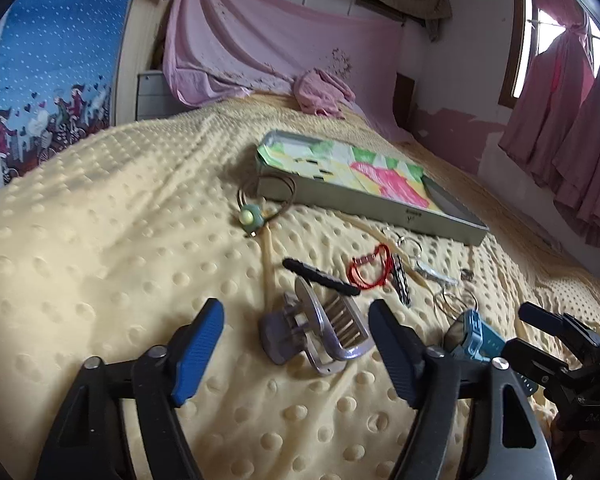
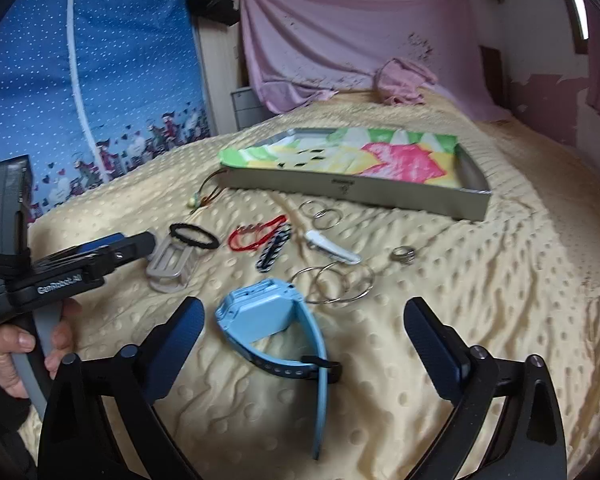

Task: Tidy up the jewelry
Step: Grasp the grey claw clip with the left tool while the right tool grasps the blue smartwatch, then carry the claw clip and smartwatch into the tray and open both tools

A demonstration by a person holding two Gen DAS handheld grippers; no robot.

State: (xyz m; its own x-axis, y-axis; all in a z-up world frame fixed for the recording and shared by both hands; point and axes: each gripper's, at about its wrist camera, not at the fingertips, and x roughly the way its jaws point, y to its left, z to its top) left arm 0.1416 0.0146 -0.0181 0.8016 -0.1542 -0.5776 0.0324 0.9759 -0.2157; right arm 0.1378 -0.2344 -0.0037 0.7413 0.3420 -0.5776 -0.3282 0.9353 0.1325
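Note:
On the yellow dotted bedspread (image 1: 100,240) lies a purple-grey hair claw clip (image 1: 316,332), between the blue pads of my left gripper (image 1: 296,344), which stands open and clear of it. In the right wrist view a light blue watch (image 2: 260,312) lies between the fingers of my right gripper (image 2: 304,344), also open and not touching it. Beyond lie a black hair tie (image 2: 194,236), a red bracelet (image 2: 256,234), a black-and-white clip (image 2: 274,252), a white clip (image 2: 332,250), thin hoops (image 2: 336,282) and a silver ring (image 2: 403,255).
A grey box (image 2: 340,192) with a colourful lining stands open at the back of the bed. A green bead pendant on a cord (image 1: 249,216) lies by its left corner. A person's hand (image 2: 16,344) holds the left gripper's handle. Pink cloth hangs behind.

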